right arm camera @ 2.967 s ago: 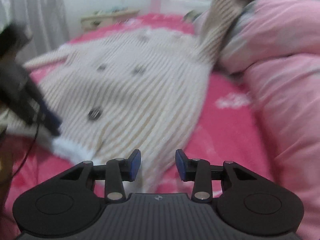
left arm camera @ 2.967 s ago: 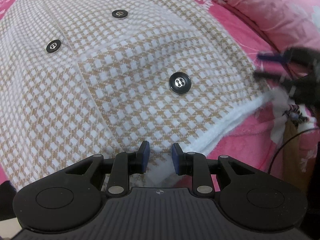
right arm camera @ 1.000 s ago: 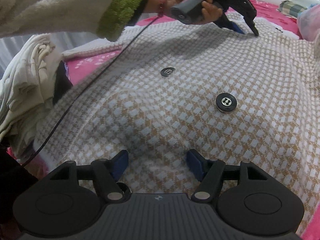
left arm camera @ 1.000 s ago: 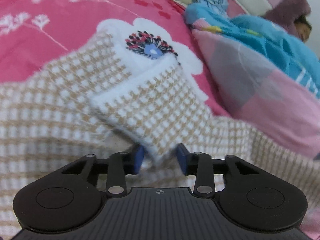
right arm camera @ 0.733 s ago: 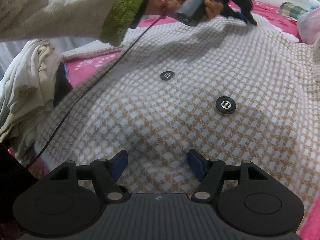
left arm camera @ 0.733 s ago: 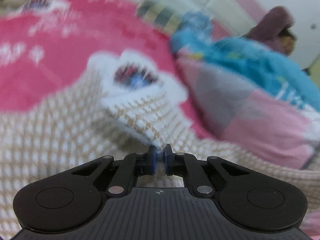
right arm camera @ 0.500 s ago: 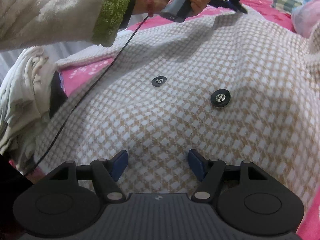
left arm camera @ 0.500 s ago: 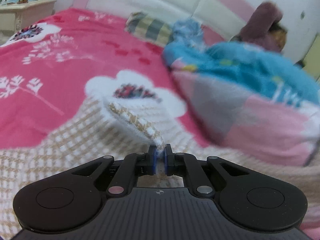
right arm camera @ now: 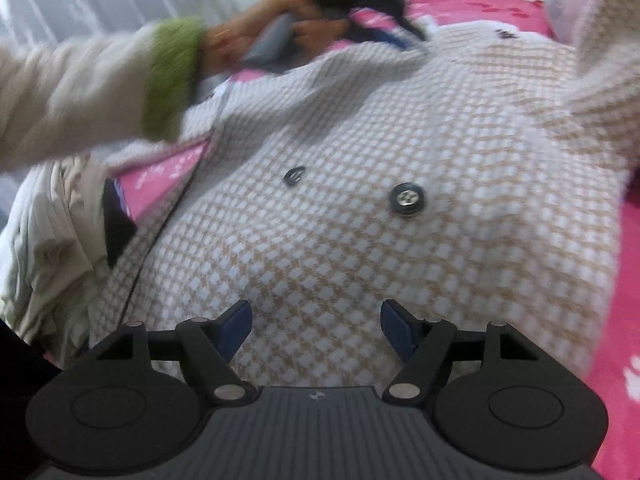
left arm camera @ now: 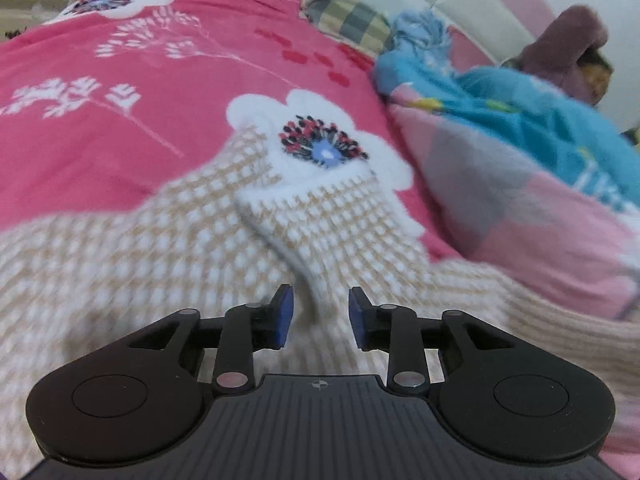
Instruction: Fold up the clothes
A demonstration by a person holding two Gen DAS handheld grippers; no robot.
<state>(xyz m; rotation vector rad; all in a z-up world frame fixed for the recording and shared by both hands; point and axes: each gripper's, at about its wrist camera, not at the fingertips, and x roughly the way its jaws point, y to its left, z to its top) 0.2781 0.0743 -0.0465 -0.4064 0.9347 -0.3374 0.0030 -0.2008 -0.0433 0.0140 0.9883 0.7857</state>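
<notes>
The bed [left arm camera: 120,128] under my claws is wearing a pink cover with white flowers. The checked cardigan [right arm camera: 400,240] is lying flat on it, and a blue and pink quilt [left arm camera: 540,184] is resting beside it (a checked pillow [left arm camera: 352,20] is sitting near the headboard).

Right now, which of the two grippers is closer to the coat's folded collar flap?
Left. The left gripper has the collar flap between its opening jaws, pads off it. The right gripper hovers open over the coat front, below the buttons.
</notes>
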